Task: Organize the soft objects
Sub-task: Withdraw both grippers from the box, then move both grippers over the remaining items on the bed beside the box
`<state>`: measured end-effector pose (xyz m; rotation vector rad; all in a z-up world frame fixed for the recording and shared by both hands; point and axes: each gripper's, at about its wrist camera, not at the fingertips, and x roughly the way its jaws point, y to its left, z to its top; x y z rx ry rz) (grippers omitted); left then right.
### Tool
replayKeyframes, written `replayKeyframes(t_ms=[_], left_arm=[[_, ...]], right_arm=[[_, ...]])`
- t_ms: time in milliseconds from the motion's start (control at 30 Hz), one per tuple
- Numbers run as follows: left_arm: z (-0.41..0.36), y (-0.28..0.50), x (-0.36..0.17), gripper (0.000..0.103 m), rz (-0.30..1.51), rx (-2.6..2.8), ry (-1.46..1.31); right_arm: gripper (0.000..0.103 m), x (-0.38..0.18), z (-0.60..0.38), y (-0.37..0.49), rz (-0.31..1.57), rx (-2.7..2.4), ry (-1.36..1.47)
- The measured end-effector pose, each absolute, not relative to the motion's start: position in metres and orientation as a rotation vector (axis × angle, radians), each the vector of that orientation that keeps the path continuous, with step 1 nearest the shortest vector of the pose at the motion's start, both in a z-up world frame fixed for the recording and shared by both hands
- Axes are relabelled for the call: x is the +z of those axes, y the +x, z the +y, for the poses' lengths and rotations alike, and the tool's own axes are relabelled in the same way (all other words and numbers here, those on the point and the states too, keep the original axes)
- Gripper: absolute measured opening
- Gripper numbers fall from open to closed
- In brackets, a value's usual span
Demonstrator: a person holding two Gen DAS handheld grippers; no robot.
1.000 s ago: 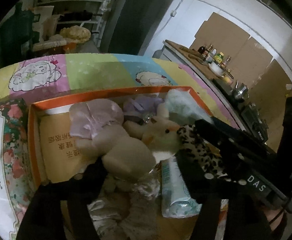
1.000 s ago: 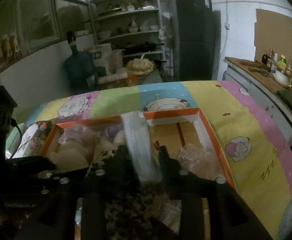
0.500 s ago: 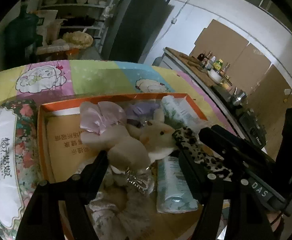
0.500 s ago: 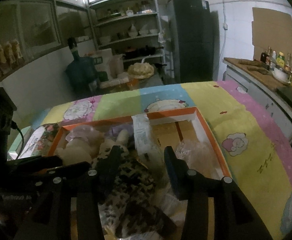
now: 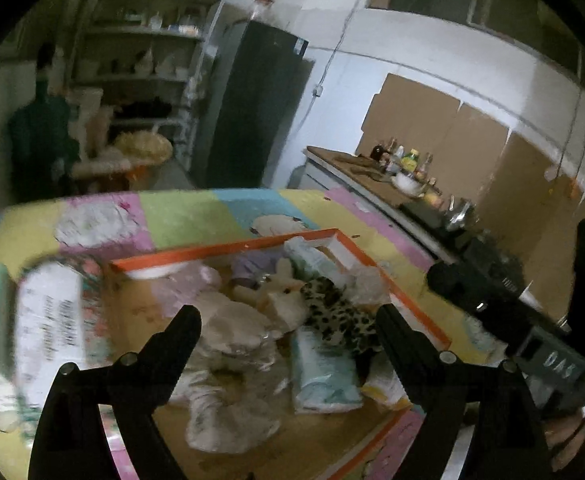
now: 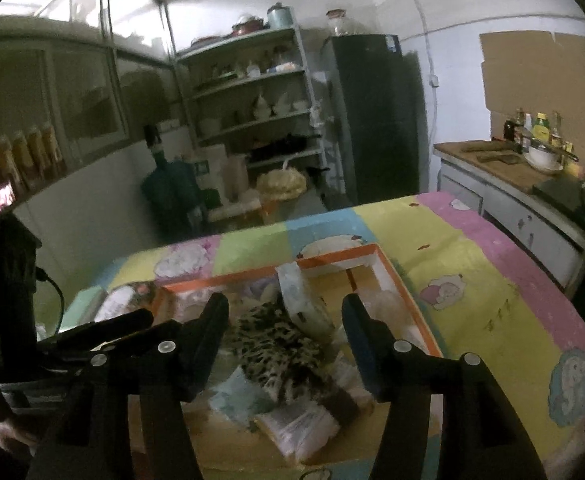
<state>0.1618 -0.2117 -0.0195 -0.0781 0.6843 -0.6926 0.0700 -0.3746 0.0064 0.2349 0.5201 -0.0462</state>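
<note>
An orange-rimmed cardboard box [image 5: 228, 251] [image 6: 406, 292] lies on the pastel quilt, filled with soft things. Inside lie a beige plush toy [image 5: 232, 322], a leopard-print cloth [image 5: 338, 314] [image 6: 276, 340], a pale green tissue pack [image 5: 322, 372] and a tall wrapped pack [image 6: 298, 296]. My left gripper [image 5: 286, 322] hovers above the plush with its jaws opening and nothing between the pads. Over the leopard cloth, my right gripper [image 6: 284, 308] has its jaws opening too, clear of the cloth and pack. Each gripper shows at the edge of the other's view.
A floral tissue package [image 5: 58, 320] lies left of the box on the quilt [image 6: 472, 280]. Behind stand shelves [image 6: 252, 92], a dark fridge [image 6: 372, 120] and a blue water jug [image 6: 168, 188]. A counter with bottles and a bowl [image 6: 532, 160] runs along the right.
Both grippers have let go and pulled up and back from the box. The left released the beige plush, the right released the tall wrapped pack, and both jaws stand wider.
</note>
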Motion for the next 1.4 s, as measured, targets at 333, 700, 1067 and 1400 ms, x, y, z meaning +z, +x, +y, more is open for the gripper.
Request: replayKeyframes(t_ms=[333,700,1067,1400], left_arm=[[-0.180,0.126,-0.001,0.089,0.597,-0.658,-0.060],[-0.137,0.098,0.009,0.089,0.542,-0.654,-0.084],[-0.089,0.076,0.018,0.087,0.497,-0.633,-0.103],[-0.037,0.073,0.021,0.087,0.483,-0.530,-0.111]], right_arm=[[0.062,0.022,-0.344,0.036,0.459,-0.086,0.175],[0.070,0.033,-0.297,0.008,0.401,-0.046,0.138],[0.071,0.032,-0.253,-0.004,0.373,0.014,0.154],[0.074,0.022,-0.196,0.003,0.412,0.146,0.162]])
